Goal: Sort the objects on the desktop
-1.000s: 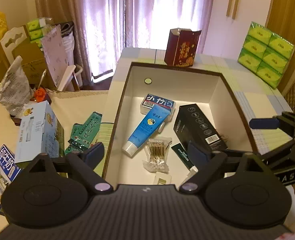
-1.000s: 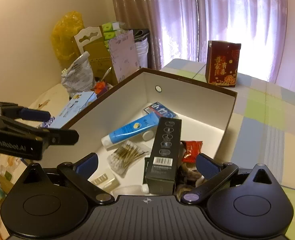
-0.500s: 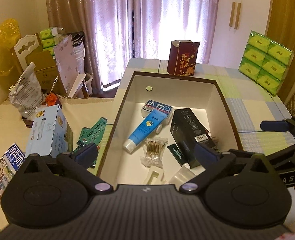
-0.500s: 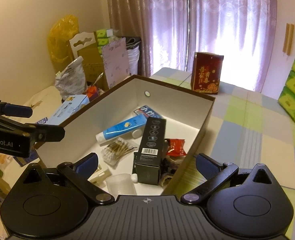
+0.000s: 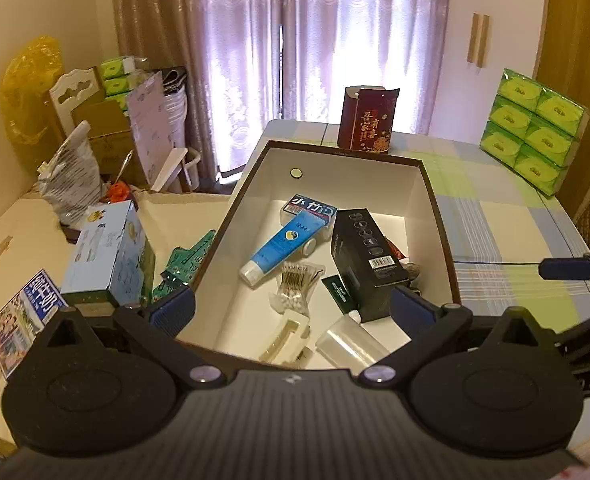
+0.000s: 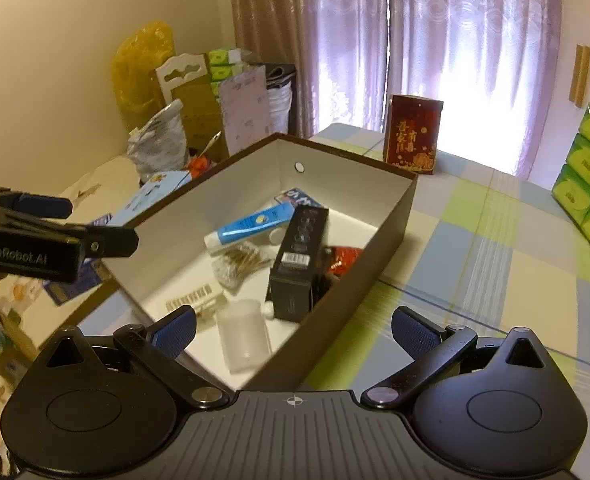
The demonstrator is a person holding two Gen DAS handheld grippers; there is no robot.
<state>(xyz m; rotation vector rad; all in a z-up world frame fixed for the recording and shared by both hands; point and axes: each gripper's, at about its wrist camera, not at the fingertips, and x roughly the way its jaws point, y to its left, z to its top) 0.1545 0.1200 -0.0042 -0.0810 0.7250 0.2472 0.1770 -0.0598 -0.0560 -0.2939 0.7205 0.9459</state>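
My left gripper [image 5: 291, 306]: jaws wide apart, empty, above the box [image 5: 441, 216] near end
My right gripper [image 6: 293, 326]: spread wide, empty, over the box near corner
Blue tube [image 5: 281, 248]: inside box, middle
Left gripper side: "GenRobot.AI"

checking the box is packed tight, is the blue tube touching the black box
Apart. In the left wrist view a strip of white floor shows between the blue tube and the black box.

Daylight glows through the sheer curtains [image 5: 315, 40], overexposed near the middle. The room is warm and dim. Fisheye bending curves the edges; the right view is slightly motion-blurred.
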